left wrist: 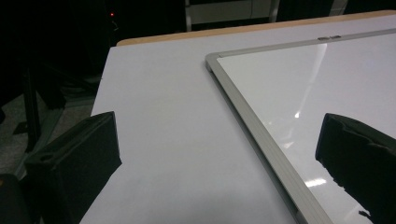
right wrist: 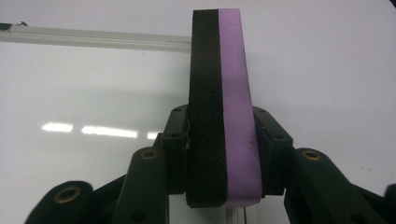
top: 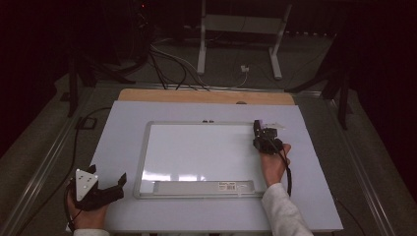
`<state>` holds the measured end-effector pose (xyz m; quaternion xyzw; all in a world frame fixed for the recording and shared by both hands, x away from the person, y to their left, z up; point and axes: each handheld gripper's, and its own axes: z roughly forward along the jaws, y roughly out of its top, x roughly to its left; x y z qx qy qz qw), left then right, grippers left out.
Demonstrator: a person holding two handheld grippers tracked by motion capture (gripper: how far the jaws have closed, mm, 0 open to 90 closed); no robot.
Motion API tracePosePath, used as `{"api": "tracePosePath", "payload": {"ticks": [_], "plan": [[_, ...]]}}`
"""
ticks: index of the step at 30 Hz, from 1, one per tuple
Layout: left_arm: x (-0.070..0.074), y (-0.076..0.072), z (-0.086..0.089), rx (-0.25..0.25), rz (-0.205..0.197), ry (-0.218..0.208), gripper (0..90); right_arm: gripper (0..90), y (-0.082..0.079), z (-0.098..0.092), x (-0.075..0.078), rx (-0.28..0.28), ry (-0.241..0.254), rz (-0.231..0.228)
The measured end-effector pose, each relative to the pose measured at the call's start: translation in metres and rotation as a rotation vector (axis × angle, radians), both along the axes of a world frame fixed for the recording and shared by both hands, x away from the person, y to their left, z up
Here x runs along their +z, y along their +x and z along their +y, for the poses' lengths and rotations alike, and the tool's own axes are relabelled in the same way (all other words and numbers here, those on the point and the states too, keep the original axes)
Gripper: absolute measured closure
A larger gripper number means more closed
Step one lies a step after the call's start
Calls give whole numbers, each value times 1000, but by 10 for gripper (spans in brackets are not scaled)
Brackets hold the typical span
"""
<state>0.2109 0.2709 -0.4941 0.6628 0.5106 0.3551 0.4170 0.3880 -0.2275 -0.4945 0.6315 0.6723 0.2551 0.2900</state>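
Observation:
A white whiteboard [top: 196, 152] in a silver frame lies flat in the middle of the pale table [top: 123, 128]. My right gripper [top: 259, 130] hovers at the board's far right corner, shut on a black-and-purple foam eraser [right wrist: 224, 93] that stands on edge between its pads [right wrist: 268, 140]. The board's top frame rail [right wrist: 93, 39] runs behind the eraser. My left gripper [top: 119, 188] rests near the table's front left corner, just left of the board, open with nothing between its fingers [left wrist: 79, 154]. The board's left frame edge [left wrist: 252, 126] runs between them.
A silver pen tray [top: 196, 187] with a small label runs along the board's near edge. A wooden strip [top: 206, 96] borders the table's far side. Beyond it, cables [top: 172, 69] and a white stand's legs [top: 201, 49] lie on the dark floor.

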Motion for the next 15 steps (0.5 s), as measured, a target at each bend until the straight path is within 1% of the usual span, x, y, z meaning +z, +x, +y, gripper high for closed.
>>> {"api": "tracePosePath", "payload": {"ticks": [4,8,15], "plan": [[0,0,0,0,-1,-2,6,633,1,1,0,-22,1,-4],[0,0,0,1,0,-2,6,632,3,2,-1,-40,14,-10],[0,0,0,-1,1,-1,6,629,6,1,-1,-54,40,-12]]}}
